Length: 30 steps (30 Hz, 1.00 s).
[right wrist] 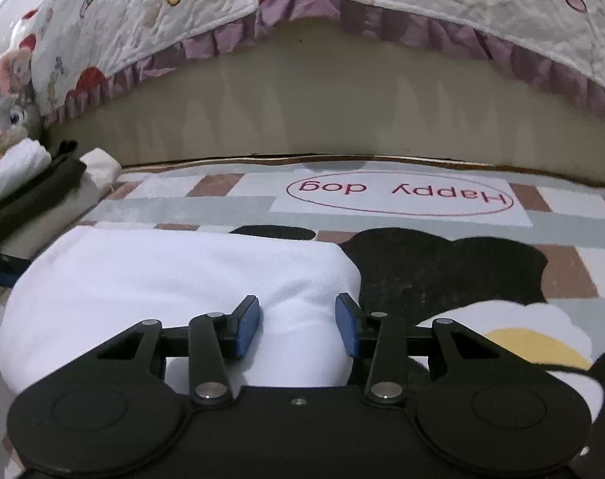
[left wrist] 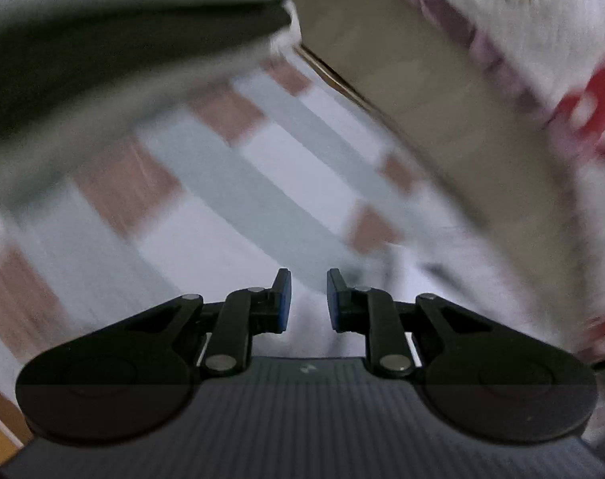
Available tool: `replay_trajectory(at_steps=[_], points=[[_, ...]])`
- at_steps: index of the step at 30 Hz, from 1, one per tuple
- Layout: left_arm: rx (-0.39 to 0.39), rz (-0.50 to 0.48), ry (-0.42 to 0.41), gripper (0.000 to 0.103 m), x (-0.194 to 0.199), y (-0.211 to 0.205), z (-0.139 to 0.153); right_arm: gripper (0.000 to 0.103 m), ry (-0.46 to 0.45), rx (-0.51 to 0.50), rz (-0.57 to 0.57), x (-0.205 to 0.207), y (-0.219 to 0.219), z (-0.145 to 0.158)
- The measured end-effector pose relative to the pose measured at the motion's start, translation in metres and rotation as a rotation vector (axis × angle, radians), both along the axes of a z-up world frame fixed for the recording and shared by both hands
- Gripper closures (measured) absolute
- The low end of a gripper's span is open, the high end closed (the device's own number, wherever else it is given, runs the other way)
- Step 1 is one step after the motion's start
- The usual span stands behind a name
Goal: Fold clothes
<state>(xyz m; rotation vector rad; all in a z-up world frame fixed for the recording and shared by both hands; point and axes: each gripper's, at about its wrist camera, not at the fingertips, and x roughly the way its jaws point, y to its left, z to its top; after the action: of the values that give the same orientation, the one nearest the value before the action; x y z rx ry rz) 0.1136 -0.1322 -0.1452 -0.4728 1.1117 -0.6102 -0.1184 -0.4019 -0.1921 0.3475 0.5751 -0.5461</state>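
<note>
Now the right gripper (right wrist: pixel 298 329) has open jaws around the folded white cloth (right wrist: pixel 174 287), lower left on the patterned rug (right wrist: pixel 382 215); close squarely. Left gripper (left wrist: pixel 308 299) is open, empty.

Left gripper (left wrist: pixel 308 299): tilted downward, black linkage arms splayed to either side, blue-padded fingertips (left wrist: pixel 285 299) parallel with a narrow gap between them, nothing in that gap. View blurred.

Right gripper (right wrist: pixel 298 329): also tilted downward, jaws set wider apart, blue pads (right wrist: pixel 248 329) angled slightly outward. White cloth shows between the pads; they do not press on it.
</note>
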Motion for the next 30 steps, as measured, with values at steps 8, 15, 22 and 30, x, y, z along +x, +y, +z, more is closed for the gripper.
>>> replay_trajectory(at_steps=[8, 15, 22, 30], points=[[0.008, -0.107, -0.031, 0.066, -0.029, -0.018, 0.001, 0.055, -0.025, 0.041, 0.023, -0.007, 0.000, -0.005], [0.275, -0.077, -0.125, 0.065, -0.049, -0.036, 0.005, 0.035, -0.038, 0.166, -0.308, -0.055, 0.007, 0.038], [0.266, 0.005, -0.162, 0.050, -0.073, -0.007, 0.035, 0.033, -0.189, 0.541, -0.289, -0.100, 0.035, 0.033], [0.027, -0.016, 0.285, 0.045, -0.093, 0.022, -0.034, 0.033, -0.356, 0.989, -0.398, -0.093, 0.062, -0.042]])
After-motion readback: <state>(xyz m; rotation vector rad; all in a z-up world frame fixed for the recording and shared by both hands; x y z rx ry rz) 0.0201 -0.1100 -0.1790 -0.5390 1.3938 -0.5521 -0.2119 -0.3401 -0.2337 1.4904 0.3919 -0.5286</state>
